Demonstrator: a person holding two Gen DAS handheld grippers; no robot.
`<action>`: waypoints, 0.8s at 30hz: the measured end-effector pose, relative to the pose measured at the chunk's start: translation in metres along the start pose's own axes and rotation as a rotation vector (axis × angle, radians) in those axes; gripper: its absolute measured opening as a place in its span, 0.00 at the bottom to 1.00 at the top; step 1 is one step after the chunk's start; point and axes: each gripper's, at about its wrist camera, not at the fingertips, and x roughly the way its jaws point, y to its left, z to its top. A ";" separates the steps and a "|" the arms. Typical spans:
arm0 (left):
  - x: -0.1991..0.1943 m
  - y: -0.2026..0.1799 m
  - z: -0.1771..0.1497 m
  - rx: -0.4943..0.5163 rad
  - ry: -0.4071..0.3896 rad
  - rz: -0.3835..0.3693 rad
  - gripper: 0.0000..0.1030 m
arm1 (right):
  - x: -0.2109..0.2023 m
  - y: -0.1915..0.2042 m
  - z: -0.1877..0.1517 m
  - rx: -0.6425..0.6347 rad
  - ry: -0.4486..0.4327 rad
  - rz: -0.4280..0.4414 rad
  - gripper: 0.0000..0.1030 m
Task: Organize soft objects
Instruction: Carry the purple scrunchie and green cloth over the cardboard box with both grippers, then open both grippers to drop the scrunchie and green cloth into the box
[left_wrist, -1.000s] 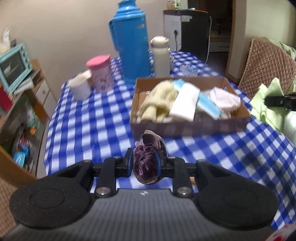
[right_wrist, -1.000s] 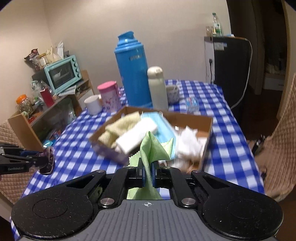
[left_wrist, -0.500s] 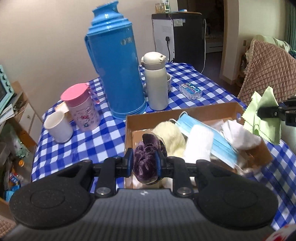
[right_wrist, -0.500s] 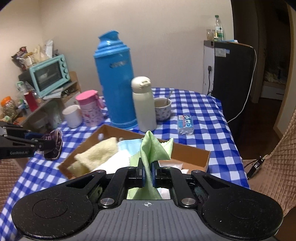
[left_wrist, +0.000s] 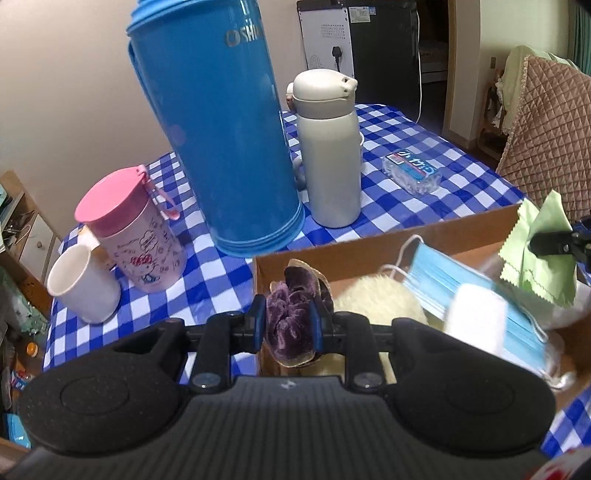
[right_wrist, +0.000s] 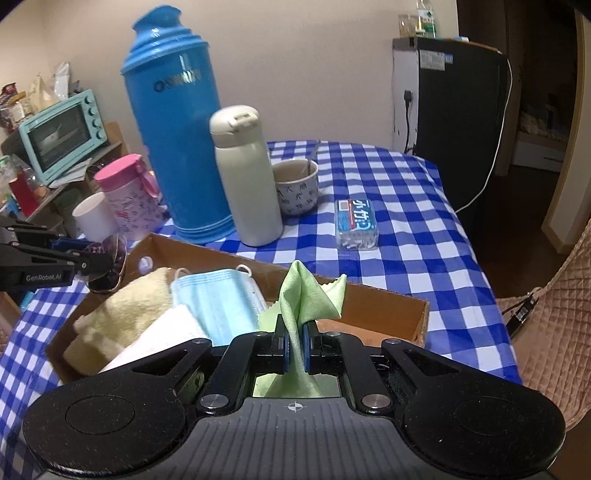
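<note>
Left gripper (left_wrist: 289, 325) fingers clamp scrunchie (left_wrist: 291, 317) over box (left_wrist: 369, 247) 9 o'clock corner; right gripper (right_wrist: 294, 345) fingers pinch cloth (right_wrist: 306, 295) at 3 o'clock. Risk: early release drops scrunchie onto bench (right_wrist: 406, 221); cloth snags rim.

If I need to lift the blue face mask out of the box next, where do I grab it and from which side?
Take the blue face mask by its far short edge, near the white ear loop, coming down from above. That end lies bare on top of the pile in the cardboard box, while the near end is tucked under the white folded cloth. A pinch across the pleats should probably hold.
</note>
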 end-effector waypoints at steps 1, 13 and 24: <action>0.004 0.000 0.001 0.001 -0.001 -0.001 0.24 | 0.004 0.000 0.001 0.002 0.001 0.000 0.07; 0.020 0.003 0.000 -0.025 -0.025 -0.050 0.57 | 0.025 -0.002 -0.004 -0.003 0.020 -0.022 0.40; -0.010 0.002 -0.006 -0.045 -0.023 -0.066 0.57 | 0.006 0.001 -0.007 -0.016 -0.013 -0.033 0.58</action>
